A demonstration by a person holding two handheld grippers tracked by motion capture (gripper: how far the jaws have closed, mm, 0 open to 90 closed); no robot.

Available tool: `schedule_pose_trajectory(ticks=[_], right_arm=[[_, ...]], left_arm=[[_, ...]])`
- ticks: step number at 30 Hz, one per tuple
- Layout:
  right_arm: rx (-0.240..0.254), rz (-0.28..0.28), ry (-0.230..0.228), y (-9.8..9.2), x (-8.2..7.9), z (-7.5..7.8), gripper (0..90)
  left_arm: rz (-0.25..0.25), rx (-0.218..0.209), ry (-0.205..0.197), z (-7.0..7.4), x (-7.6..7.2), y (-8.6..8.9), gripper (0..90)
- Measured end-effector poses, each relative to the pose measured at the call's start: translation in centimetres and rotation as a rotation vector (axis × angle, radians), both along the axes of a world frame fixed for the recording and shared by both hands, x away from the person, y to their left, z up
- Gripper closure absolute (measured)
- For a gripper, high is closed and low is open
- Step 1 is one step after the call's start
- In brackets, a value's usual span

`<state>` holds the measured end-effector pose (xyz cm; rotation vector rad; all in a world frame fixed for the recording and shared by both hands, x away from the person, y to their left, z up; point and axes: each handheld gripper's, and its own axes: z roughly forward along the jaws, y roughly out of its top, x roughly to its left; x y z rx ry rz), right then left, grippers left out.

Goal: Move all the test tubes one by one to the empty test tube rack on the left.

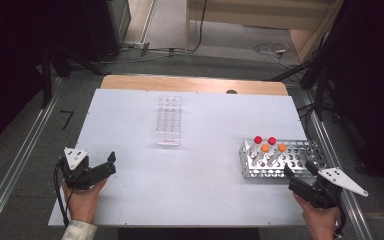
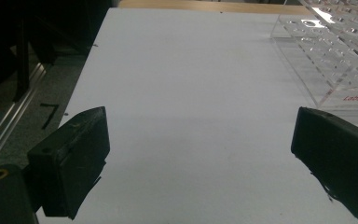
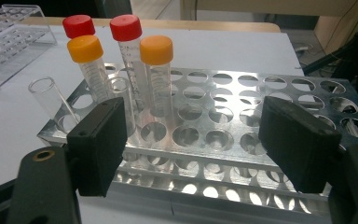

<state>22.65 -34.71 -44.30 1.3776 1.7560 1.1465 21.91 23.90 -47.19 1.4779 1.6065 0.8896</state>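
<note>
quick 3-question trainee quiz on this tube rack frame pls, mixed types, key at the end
1. How many capped tubes stand in the metal rack, and what colours are the caps?
2. True or false: the right tongs are clamped on the orange-capped tube.
3. Multiple choice: where is the clear plastic rack relative to the metal rack? A) stacked on top of it B) apart from it, farther up the table toward the left tongs' side C) between the jaws of the left tongs

Key
1. Four: two red, two orange. Two uncapped clear tubes also show in the right gripper view.
2. False: both tongs stand open and hold nothing.
3. B
</note>
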Motion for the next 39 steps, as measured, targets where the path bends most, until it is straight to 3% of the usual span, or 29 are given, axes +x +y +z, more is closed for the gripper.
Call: schedule_pose_trajectory(ticks=[14,23,29,39], right_arm=[[0.007,0.035,0.003,0.5,-0.1,0.1,24.2],[0.009,0.093,0.016,1.8,0.5,-0.3,32.4],[0.019,0.105,0.028,2.8,1.1,-0.9,43.6],[-0.004,0.1,0.012,4.1,1.4,-1.6,60.0]], left_arm=[[0.004,0.01,0.001,-0.2,0.0,-0.1,5.0],[0.002,0.014,0.011,-0.3,0.2,-0.3,5.1],[0.005,0.015,0.011,-0.4,0.2,-0.3,5.1],[0.015,0.018,0.003,-0.3,0.1,-0.4,5.2]])
